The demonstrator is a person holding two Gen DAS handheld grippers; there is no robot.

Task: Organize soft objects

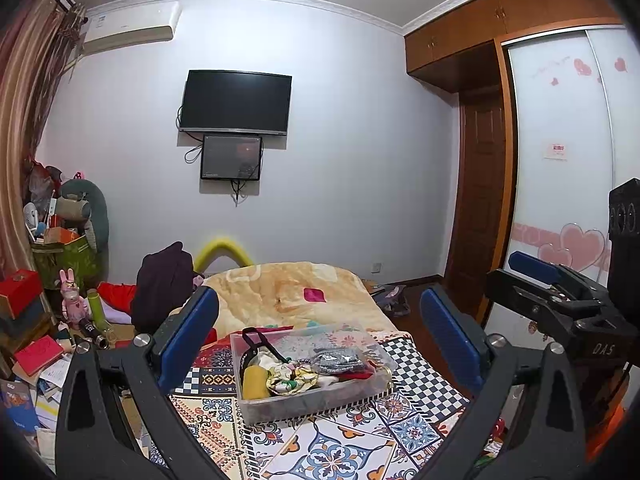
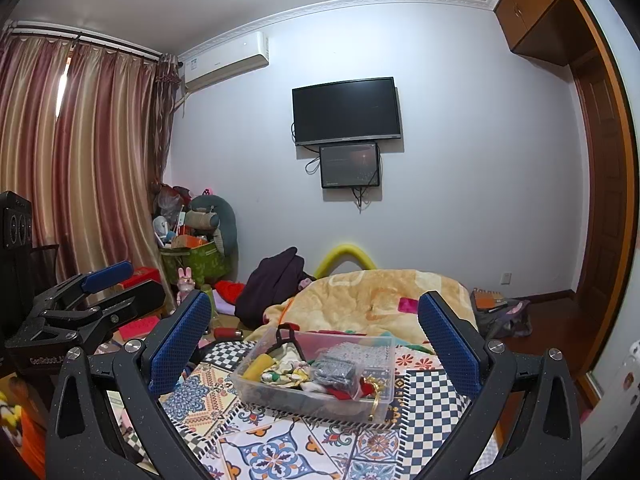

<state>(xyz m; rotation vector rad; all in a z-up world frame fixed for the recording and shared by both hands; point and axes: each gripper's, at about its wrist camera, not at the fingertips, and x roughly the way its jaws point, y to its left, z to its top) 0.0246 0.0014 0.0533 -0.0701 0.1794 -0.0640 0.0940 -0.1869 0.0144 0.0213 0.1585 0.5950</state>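
Both grippers hang above the near end of a bed covered by a patterned cloth [image 1: 340, 440], each with its blue-padded fingers spread wide and nothing between them. The left gripper [image 1: 320, 336] frames a clear plastic bin [image 1: 280, 404] that sits on the cloth straight ahead of it; the right gripper [image 2: 316, 340] frames the same bin [image 2: 280, 398] from a little further right. Neither gripper touches the bin.

The soft things lie heaped inside the bin: a yellow roll [image 1: 254, 382] at its left end, a crumpled floral fabric piece [image 1: 294, 376] beside that, a grey sparkly pouch [image 1: 338, 360] toward the right, and a bit of red cloth [image 1: 356, 376] under the pouch. A black strap loop [image 1: 256, 344] rises over the bin's back left corner. In the right wrist view a gold ring-like piece [image 2: 374, 394] hangs at the bin's near right corner.

Beyond the bin a tan blanket [image 1: 280, 288] covers the far part of the bed, with a small pink patch [image 1: 315, 295] on it. A dark garment [image 1: 162, 284] is piled at the blanket's left, and a yellow foam arch [image 1: 224, 252] stands behind it against the wall. A television [image 1: 236, 102] hangs on that wall with a smaller screen [image 1: 231, 157] just below it
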